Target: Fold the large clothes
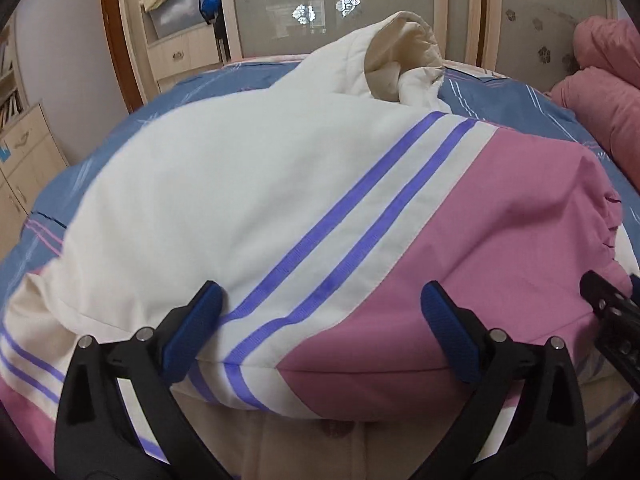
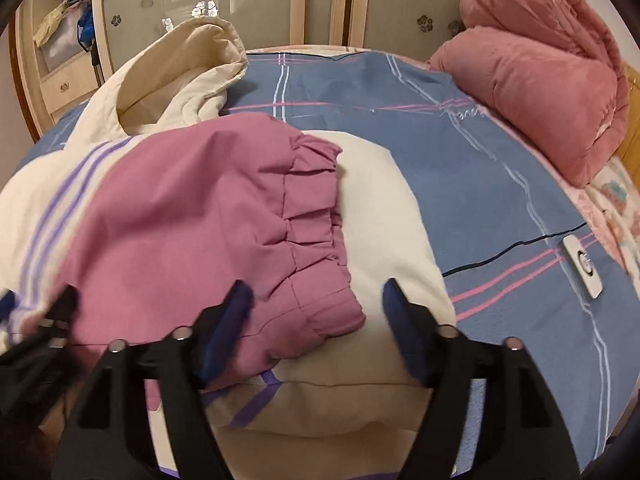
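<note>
A padded jacket (image 1: 240, 184), white and pink with two purple stripes, lies folded on the bed with its cream-lined hood (image 1: 400, 60) at the far end. My left gripper (image 1: 322, 296) stands wide open over the jacket's near folded edge, with the striped cloth under its fingers. In the right wrist view a pink sleeve with a gathered cuff (image 2: 312, 208) lies across the white body. My right gripper (image 2: 316, 292) is open with the cuff's end lying loose between its fingers. Each gripper shows at the edge of the other's view.
The bed has a blue sheet (image 2: 460, 152) with pink and white lines. A rolled pink quilt (image 2: 540, 80) lies at its far right, and a small white device (image 2: 582, 266) rests on the sheet. Wardrobe doors (image 1: 340, 8) and a cabinet (image 1: 24, 152) stand behind.
</note>
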`<state>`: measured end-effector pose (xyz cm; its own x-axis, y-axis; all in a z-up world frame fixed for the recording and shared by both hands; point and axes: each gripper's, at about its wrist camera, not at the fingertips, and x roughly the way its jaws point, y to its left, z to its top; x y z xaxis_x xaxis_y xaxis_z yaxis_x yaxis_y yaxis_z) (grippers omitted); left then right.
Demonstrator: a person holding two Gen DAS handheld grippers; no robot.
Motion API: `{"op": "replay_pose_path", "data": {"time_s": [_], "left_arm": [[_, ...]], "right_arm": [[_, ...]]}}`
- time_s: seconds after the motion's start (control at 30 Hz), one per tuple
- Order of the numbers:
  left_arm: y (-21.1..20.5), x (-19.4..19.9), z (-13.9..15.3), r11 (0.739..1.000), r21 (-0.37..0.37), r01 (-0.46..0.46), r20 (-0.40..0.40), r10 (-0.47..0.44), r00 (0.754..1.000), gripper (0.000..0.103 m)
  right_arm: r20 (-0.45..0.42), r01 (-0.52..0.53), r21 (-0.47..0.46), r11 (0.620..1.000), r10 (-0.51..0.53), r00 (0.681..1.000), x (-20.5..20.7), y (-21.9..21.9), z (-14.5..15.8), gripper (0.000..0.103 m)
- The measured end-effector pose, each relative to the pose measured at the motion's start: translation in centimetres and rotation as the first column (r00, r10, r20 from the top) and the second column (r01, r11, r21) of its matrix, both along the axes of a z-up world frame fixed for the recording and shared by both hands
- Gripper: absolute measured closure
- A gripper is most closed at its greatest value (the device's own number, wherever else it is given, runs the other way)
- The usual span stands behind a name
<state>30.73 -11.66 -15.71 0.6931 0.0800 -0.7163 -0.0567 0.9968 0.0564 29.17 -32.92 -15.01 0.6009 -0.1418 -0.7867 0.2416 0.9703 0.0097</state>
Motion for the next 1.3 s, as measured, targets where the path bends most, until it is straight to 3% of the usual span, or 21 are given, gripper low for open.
{"op": "replay_pose_path", "data": {"time_s": [0.23, 0.67, 0.73, 0.8, 0.83, 0.87, 0.93, 1.03, 1.13, 1.3], "left_arm": [[0.2, -0.4, -0.1, 1.000, -0.003, 0.002, 0.008, -0.002, 1.000, 0.002], [-0.1, -0.7, -0.2, 1.000, 0.013, -0.002, 0.024, 0.002, 1.000, 0.002], [0.2, -1.6, 0.9, 1.000, -0.002, -0.018, 0.089, 0.019, 0.996, 0.002], [0.3, -3.1, 2.7, 1.000, -0.017, -0.017, 0.215, 0.020, 0.977, 0.002], [-0.1, -3.9, 3.7, 1.000, 0.002, -0.007, 0.282, 0.006, 0.959, 0.002], [-0.8, -3.9, 4.1, 0.999, 0.034, 0.002, 0.295, -0.011, 0.955, 0.002], [-2.6, -2.8, 4.0, 0.993, 0.105, 0.061, 0.245, -0.085, 0.966, 0.002], [-4.4, -1.5, 3.0, 0.984, 0.126, 0.126, 0.179, -0.148, 0.973, 0.002], [-4.8, -0.2, 0.6, 0.987, 0.081, 0.141, 0.082, -0.147, 0.986, 0.002], [-4.1, 0.5, -0.6, 0.990, 0.020, 0.138, 0.040, -0.139, 0.990, 0.002]], "right_arm": [[-0.013, -0.005, -0.056, 0.998, 0.004, 1.000, 0.3, 0.8, -0.6, 0.016], [0.000, 0.006, -0.029, 1.000, -0.006, 1.000, 0.0, 0.2, 0.0, 0.015], [0.063, 0.041, -0.062, 0.997, -0.037, 0.997, -0.9, 0.3, 1.3, 0.015], [0.119, 0.060, -0.091, 0.994, -0.049, 0.992, -1.6, 0.4, 2.3, 0.015], [0.132, 0.071, -0.095, 0.993, -0.058, 0.990, -1.8, 0.2, 2.6, 0.015], [0.133, 0.085, -0.078, 0.993, -0.074, 0.988, -1.8, -0.2, 2.6, 0.015], [0.110, 0.116, -0.037, 0.993, -0.112, 0.988, -1.5, -1.2, 2.0, 0.015], [0.060, 0.126, -0.001, 0.992, -0.126, 0.990, -0.8, -2.1, 1.0, 0.015], [0.008, 0.122, 0.033, 0.992, -0.122, 0.992, 0.0, -2.5, -0.1, 0.012], [-0.027, 0.125, 0.078, 0.989, -0.123, 0.992, 0.7, -2.9, -1.1, 0.004]]}}
